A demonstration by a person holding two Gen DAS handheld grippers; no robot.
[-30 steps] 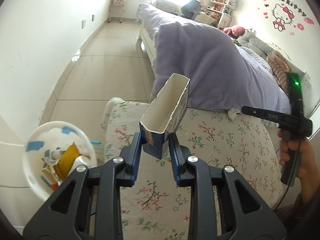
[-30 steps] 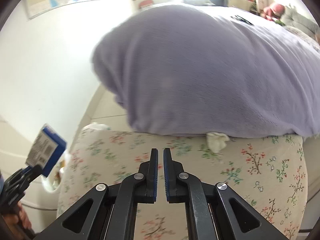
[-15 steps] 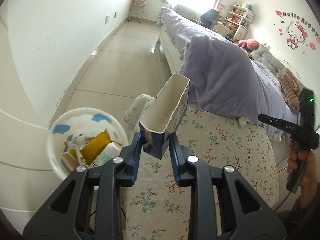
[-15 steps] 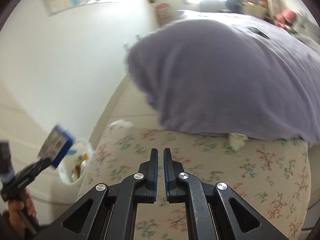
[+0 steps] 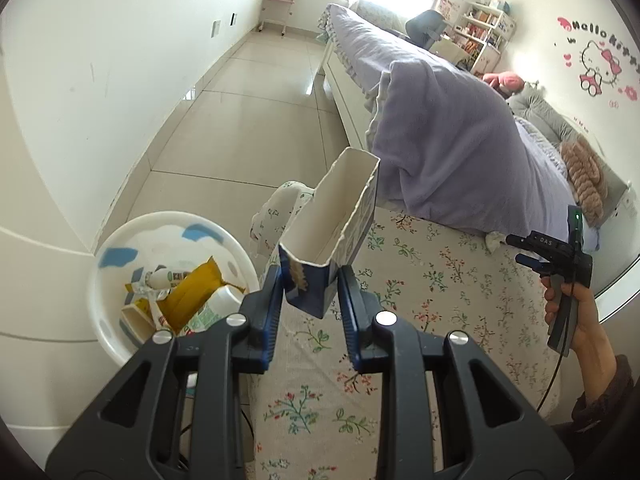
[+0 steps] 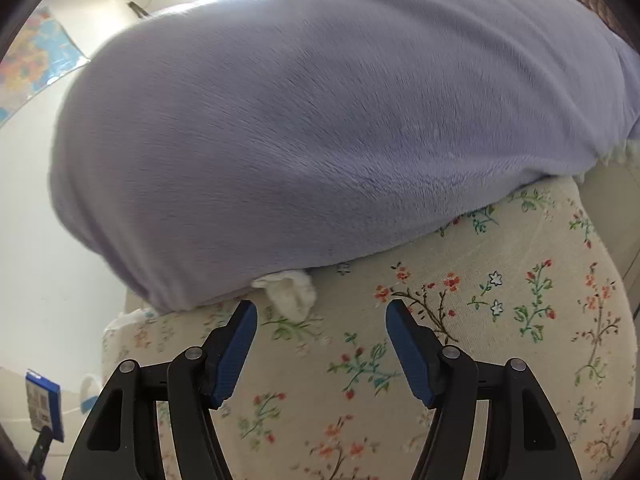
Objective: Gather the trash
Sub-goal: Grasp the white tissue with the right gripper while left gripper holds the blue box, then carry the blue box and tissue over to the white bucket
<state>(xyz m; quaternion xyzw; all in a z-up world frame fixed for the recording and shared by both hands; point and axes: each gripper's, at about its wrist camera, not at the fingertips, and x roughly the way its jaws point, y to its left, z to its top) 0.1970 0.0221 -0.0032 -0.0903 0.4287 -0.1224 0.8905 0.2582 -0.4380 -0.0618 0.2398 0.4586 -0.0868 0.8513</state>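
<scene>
- My left gripper (image 5: 310, 300) clamps the lower end of an opened blue and white carton (image 5: 332, 232); the print on the carton is too small to read, and its base is hidden between my pads.
- In my right wrist view the same carton shows only as a blue sliver (image 6: 42, 406) at the lower left edge, cut off by the frame.
- My right gripper (image 6: 318, 344) has just been opening; its jaws stand apart with nothing between them, above the floral sheet (image 6: 500, 340).
- A crumpled white tissue (image 6: 290, 290) lies on the sheet just ahead of my right gripper, touching the edge of the lilac blanket (image 6: 320, 120); how far it runs under the blanket I cannot tell.
- From my left wrist view that tissue (image 5: 495, 240) is a small pale lump, and my right hand (image 5: 576, 320) appears at the far right, partly cut off.
- A white bin (image 5: 116, 240) stands on the floor beside the bed, left of my left gripper; it holds a yellow packet, a small bottle and other packaging that I cannot identify.
- Room: pale glossy floor tiles (image 5: 240, 120), white walls, a cartoon cat wall sticker (image 5: 600, 68), a bright overexposed window beyond the bed.
</scene>
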